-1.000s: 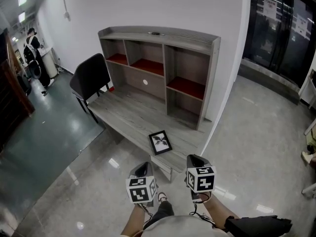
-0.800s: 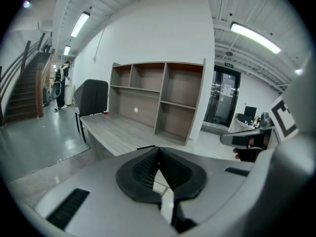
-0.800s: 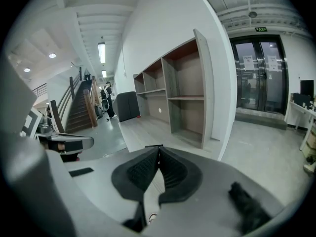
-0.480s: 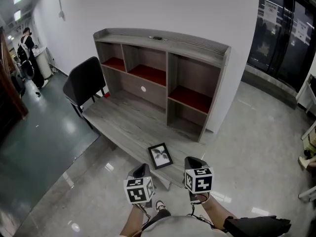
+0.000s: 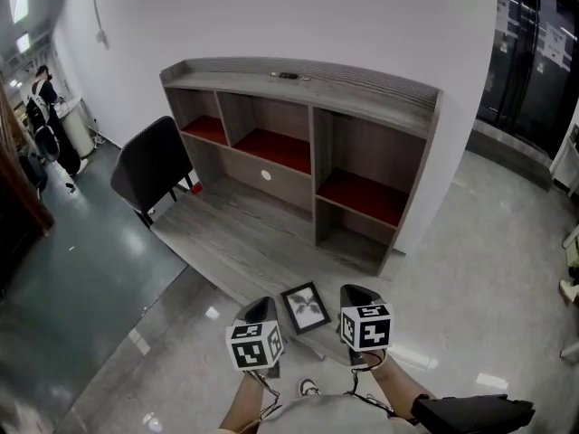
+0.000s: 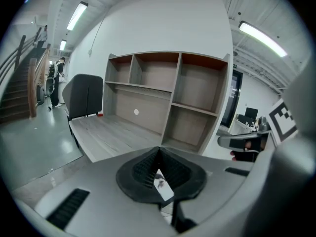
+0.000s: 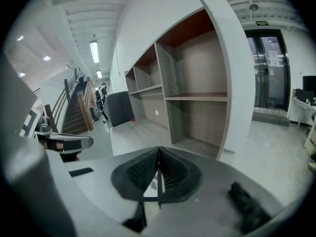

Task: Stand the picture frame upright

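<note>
Lying flat: the small black picture frame with a white print [image 5: 305,307], face up on the grey wood-grain desk [image 5: 226,242], close to its front edge.
Left gripper [image 5: 261,307]: held low, just beside the frame on its left; in the left gripper view the dark ribbed jaws meet tip to tip and grip nothing.
Right gripper [image 5: 356,293]: just beside the frame on its right; jaws pressed together, empty.
Frame position: between the two grippers in the head view.
Desk back: a grey shelf unit [image 5: 362,89] with open compartments, some with red floors.
Desk's left end: a black chair [image 5: 149,163].
</note>
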Action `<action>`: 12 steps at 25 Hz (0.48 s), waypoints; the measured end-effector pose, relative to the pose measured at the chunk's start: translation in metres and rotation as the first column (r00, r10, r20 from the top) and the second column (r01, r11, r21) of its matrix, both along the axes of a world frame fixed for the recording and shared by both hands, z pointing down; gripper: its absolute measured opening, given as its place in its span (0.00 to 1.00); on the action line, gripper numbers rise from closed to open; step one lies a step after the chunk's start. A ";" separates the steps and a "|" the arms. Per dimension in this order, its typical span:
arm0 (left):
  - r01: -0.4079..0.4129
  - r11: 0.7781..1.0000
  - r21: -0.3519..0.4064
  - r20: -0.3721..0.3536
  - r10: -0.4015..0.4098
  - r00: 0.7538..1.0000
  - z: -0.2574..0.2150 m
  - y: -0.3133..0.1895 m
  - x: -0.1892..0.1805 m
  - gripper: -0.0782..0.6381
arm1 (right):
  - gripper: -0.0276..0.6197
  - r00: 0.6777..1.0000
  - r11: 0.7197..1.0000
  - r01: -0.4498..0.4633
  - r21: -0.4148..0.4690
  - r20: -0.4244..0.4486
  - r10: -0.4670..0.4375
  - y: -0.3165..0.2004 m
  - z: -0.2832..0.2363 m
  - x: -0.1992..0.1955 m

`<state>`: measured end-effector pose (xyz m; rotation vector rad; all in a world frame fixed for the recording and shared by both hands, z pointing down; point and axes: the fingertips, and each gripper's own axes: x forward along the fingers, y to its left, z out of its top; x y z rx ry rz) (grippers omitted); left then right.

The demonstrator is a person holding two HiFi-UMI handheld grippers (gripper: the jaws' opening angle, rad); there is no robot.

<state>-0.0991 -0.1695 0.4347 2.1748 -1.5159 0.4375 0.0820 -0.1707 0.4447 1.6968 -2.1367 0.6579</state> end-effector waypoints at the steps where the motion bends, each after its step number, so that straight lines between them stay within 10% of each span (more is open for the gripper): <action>1: -0.006 1.000 -0.001 0.007 0.006 1.000 0.000 -0.006 0.000 0.13 | 0.09 1.000 1.000 -0.005 -0.004 0.004 0.005 -0.005 0.002 0.000; 12: -0.048 0.997 -0.052 -0.043 0.046 0.998 0.016 -0.056 0.002 0.13 | 0.09 0.999 0.998 -0.040 -0.042 0.003 0.040 -0.047 0.017 0.003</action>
